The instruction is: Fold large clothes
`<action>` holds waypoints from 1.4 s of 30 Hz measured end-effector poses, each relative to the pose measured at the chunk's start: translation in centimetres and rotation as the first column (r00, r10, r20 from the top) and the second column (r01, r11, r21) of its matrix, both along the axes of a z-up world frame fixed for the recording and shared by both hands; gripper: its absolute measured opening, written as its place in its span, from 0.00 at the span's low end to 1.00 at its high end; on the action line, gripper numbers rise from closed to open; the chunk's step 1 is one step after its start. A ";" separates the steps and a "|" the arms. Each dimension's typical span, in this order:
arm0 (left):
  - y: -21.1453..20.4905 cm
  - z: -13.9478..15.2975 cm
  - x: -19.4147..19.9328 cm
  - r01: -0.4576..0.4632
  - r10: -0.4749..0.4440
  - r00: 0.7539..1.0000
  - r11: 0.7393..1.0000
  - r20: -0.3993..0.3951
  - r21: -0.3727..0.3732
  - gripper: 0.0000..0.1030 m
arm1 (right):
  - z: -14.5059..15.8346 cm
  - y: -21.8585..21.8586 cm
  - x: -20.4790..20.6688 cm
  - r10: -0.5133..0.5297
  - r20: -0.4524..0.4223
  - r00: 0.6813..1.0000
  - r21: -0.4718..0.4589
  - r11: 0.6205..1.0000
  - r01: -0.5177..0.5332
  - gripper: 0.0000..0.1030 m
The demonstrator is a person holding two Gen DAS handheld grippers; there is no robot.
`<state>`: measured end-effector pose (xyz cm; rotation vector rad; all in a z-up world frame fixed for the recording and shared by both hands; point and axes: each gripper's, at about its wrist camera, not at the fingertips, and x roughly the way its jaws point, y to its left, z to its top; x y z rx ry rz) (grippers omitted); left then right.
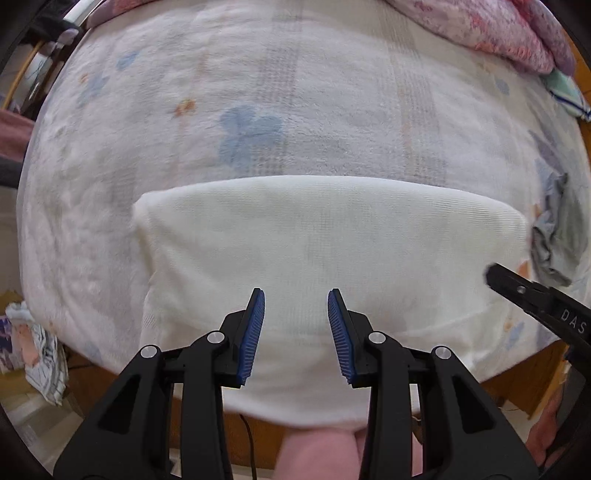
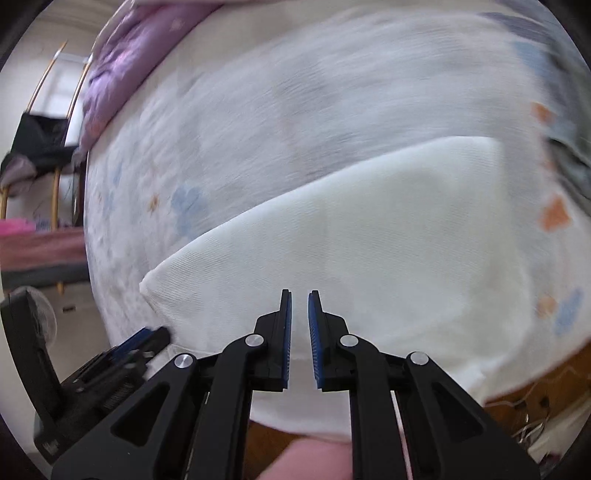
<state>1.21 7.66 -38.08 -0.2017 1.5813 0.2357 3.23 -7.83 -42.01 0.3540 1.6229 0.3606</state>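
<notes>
soft even daylight, no harsh shadows, strong fisheye bending at edges, right wrist view motion-blurred

A floral blanket (image 1: 258,110) covered the bed — a pink quilt (image 1: 498,29) and crumpled grey cloth (image 1: 554,236) lay at its edges.

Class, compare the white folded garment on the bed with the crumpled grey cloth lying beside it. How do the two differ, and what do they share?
The white garment is pale cream; the grey cloth is dull grey-blue. The white garment lies flat with straight edges and a neat far fold; the grey cloth is bunched and creased. The white garment covers far more of the bed than the grey cloth. Both rest on the flowered blanket, and neither gripper holds either.
</notes>
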 end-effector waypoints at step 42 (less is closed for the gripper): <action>11.3 -10.5 -21.3 -0.204 0.202 0.927 0.979 -0.315 0.026 0.38 | -6.6 -15.1 -13.0 0.029 -0.225 0.974 -0.111 0.992 -0.055 0.27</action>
